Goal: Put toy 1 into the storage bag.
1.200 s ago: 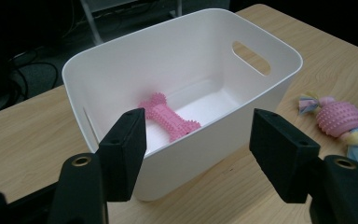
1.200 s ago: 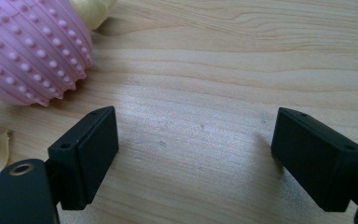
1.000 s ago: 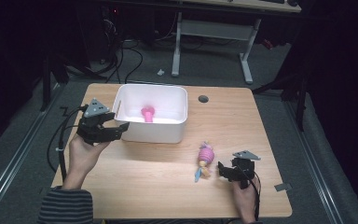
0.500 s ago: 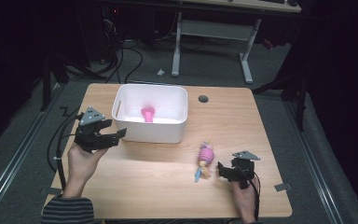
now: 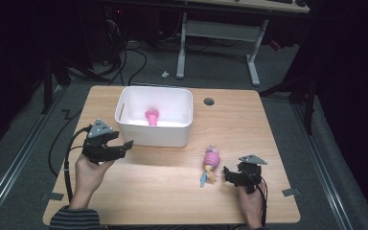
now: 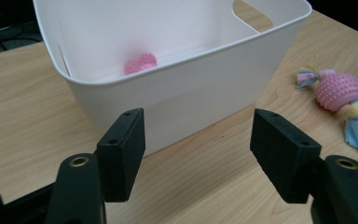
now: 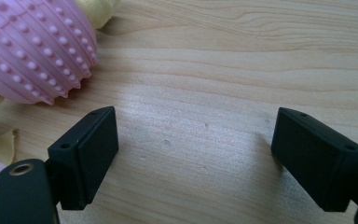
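Just left of right tongs (image 5: 226,173): pink knobbly toy (image 5: 212,158), untouched.

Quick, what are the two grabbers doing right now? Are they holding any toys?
Left gripper: open, holding nothing, in front of the white bin.
Right gripper: open, holding nothing, beside the pink knobbly toy.

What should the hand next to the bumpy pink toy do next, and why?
Probably slide the right gripper toward the bumpy pink toy until it sits between the open fingers, then close. The toy lies on the table just beside them; a similar one is already in the white bin.
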Demonstrator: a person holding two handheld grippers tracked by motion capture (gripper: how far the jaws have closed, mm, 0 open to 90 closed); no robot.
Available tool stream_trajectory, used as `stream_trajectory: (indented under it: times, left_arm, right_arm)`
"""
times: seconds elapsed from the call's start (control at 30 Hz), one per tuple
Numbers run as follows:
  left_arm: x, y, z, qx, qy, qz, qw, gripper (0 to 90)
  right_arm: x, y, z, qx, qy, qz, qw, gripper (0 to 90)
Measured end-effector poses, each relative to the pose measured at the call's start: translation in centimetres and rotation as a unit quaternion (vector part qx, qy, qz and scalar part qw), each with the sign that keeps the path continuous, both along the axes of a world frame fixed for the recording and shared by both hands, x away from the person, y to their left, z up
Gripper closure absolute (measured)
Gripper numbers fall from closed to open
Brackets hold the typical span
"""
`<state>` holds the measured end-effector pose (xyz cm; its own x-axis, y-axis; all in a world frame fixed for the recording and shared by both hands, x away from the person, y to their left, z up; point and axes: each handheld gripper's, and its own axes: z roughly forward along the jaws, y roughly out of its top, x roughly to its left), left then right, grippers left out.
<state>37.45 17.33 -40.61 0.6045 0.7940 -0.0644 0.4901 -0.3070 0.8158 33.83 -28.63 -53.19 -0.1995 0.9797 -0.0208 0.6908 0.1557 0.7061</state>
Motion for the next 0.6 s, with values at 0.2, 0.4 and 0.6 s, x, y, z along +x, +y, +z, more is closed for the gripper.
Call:
stream_trajectory:
  times: [0.2, 0.4, 0.6]
  left_arm:
    - [-0.3, 0.1, -1.7, -0.015, 0.011, 0.006, 0.9998, 35.8]
    - [-0.4, -0.1, -3.0, -0.019, 0.02, 0.009, 0.9996, 35.8]
    - [-0.6, -0.6, -4.2, -0.023, 0.032, 0.006, 0.9992, 35.8]
  right_arm:
    - [0.0, 0.0, 0.0, 0.0, 0.0, 0.0, 1.0, 14.5]
    - [0.0, 0.0, 0.0, 0.0, -0.001, 0.001, 1.0, 14.5]
    - [0.0, 0.0, 0.0, 0.0, -0.001, 0.001, 1.0, 14.5]
